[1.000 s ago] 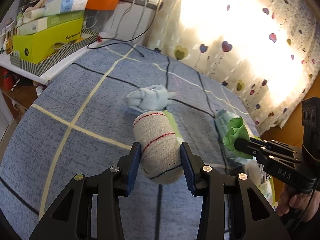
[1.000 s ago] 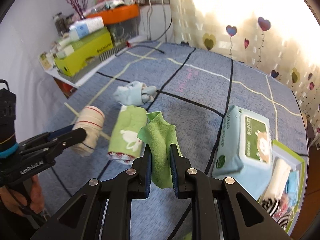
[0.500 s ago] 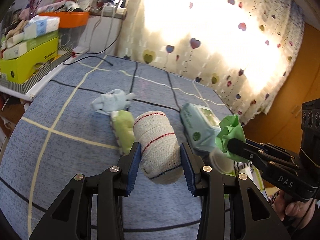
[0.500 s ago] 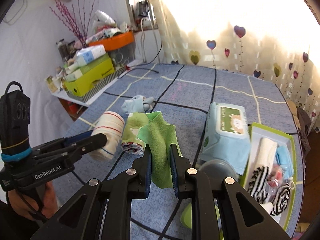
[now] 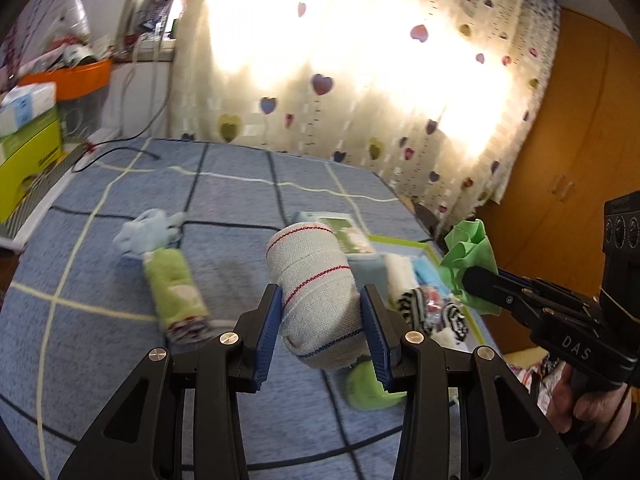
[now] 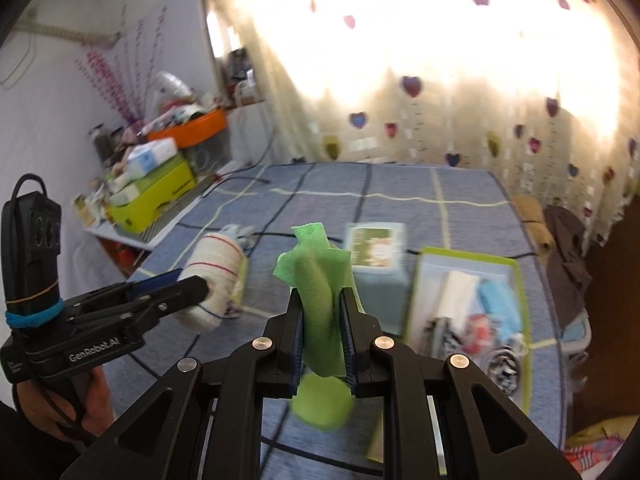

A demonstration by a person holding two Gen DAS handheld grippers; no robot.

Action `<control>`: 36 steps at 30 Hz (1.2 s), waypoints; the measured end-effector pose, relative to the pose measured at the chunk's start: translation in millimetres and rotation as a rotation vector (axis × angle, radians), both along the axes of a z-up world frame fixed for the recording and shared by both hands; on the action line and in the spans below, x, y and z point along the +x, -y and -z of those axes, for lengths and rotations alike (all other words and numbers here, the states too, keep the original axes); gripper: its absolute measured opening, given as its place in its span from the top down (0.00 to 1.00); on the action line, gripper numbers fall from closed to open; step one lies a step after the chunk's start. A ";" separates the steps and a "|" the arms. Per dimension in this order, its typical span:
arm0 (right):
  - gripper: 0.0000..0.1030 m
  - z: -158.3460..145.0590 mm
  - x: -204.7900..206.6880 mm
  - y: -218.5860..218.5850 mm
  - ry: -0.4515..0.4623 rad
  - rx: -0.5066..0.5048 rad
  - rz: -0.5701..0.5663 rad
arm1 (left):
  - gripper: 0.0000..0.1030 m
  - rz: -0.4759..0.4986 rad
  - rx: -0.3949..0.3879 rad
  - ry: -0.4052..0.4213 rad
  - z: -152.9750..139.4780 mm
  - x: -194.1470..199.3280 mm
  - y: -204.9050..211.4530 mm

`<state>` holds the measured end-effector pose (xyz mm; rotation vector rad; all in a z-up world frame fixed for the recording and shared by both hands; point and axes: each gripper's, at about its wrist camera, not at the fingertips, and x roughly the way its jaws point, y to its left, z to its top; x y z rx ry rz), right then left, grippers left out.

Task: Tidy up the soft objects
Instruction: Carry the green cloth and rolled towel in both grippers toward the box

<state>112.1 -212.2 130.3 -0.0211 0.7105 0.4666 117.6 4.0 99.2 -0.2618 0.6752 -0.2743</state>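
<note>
Tray (image 5: 478, 322) nearer; sock roll (image 5: 318, 300) between left gripper (image 5: 322, 326) pads.

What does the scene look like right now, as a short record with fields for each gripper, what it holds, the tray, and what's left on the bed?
left gripper: shut on the rolled bandage, lifted off the bed
right gripper: shut on the green cloth, also held up
tray: green-rimmed, on the blue checked bedspread, already holding several soft items, including striped fabric
wipes pack: beside the tray
left on bed: green rolled towel, pale blue sock
</note>
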 end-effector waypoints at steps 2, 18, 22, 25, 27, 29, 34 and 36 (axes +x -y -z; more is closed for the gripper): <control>0.85 -2.3 -0.3 13.8 0.006 0.002 0.030 | 0.60 0.025 0.002 0.004 -2.6 3.7 11.6; 0.85 6.2 -10.7 91.9 -0.008 0.006 0.165 | 0.60 0.216 0.019 0.008 -6.1 8.5 98.8; 0.85 11.9 -14.1 105.5 -0.013 0.006 0.192 | 0.60 0.240 0.018 -0.001 -1.6 9.5 112.5; 0.85 18.3 -15.4 112.6 -0.029 0.003 0.204 | 0.60 0.264 0.021 -0.014 3.5 9.0 121.2; 0.85 23.7 -16.1 118.0 -0.041 0.004 0.213 | 0.60 0.288 0.023 -0.026 8.0 8.0 129.0; 0.85 30.4 -17.0 122.1 -0.057 0.005 0.221 | 0.60 0.312 0.029 -0.043 13.8 6.0 137.6; 0.84 45.6 -19.1 129.4 -0.094 0.006 0.239 | 0.60 0.363 0.036 -0.087 27.3 1.9 153.6; 0.84 51.8 -20.1 132.3 -0.108 0.005 0.245 | 0.60 0.379 0.044 -0.102 32.6 0.1 160.0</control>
